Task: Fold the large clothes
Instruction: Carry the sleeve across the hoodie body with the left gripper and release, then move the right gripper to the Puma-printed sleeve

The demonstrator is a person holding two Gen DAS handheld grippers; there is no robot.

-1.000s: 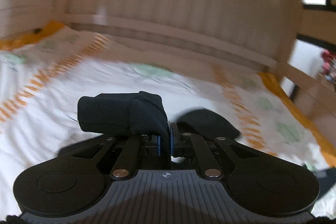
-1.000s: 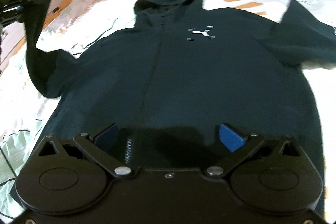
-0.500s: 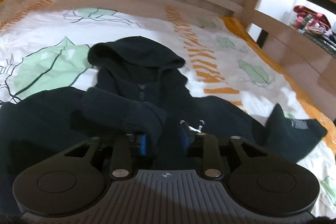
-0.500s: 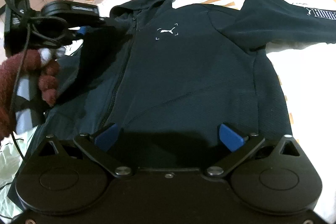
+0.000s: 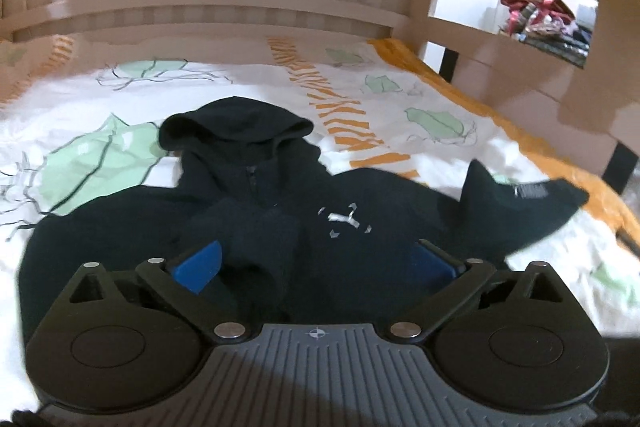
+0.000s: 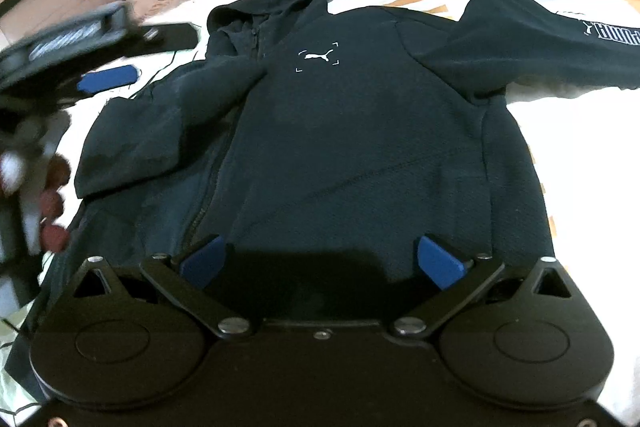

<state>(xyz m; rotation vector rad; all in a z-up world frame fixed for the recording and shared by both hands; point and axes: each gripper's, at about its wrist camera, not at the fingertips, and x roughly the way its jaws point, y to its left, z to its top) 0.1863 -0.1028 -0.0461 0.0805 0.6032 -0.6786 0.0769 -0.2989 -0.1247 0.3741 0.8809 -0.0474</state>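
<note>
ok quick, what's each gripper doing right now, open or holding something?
Left gripper: open, holding nothing; the hoodie's folded sleeve lies loose between its fingers.
Right gripper: open, empty, over the hoodie's hem.

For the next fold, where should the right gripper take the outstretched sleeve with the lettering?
Probably at the cuff end of the outstretched sleeve, past the lettering, coming in from the hoodie's outer side. The sleeve lies flat and straight away from the body, so its free end should lift and swing across the chest. The right gripper is open.

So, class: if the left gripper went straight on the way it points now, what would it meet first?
Probably the folded sleeve lying on the hoodie, just ahead of the open left gripper; depth is hard to judge.
</note>
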